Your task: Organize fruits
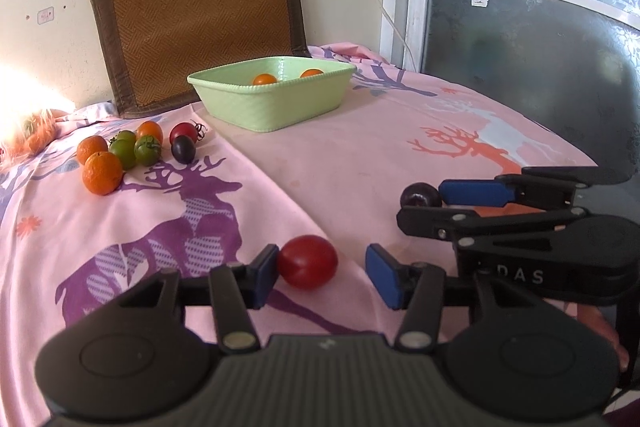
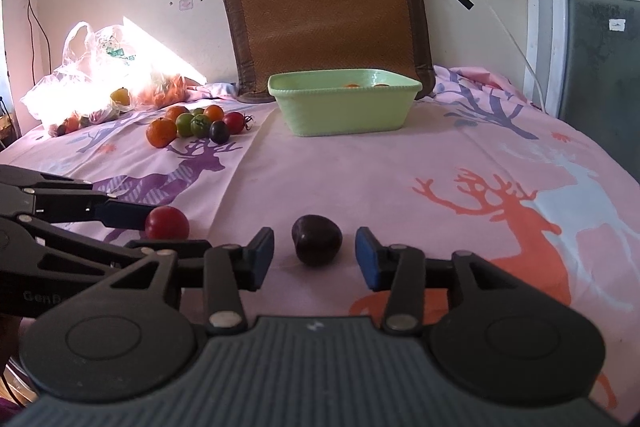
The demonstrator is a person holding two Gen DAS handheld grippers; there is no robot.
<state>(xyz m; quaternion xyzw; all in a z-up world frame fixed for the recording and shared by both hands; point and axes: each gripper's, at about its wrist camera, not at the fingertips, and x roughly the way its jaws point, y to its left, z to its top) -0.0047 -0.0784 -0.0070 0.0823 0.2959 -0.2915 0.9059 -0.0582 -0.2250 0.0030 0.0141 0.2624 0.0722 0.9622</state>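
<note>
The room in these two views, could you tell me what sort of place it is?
Probably a home room: a table under a pink deer-print cloth, a woven seat cushion leaning on the wall, and a plastic shopping bag of produce.

A pink bedsheet (image 2: 360, 179) printed with purple, orange and pale blue deer covers the surface. On it rest a green rectangular basket (image 2: 344, 107), a cluster of fruits (image 2: 196, 125) (oranges, green, red and dark tomatoes), a red tomato (image 2: 167, 223), a dark purple tomato (image 2: 317, 239) and a plastic bag (image 2: 92, 75). A woven brown cushion (image 2: 328, 11) stands on the sheet, leaning against the wall.
</note>
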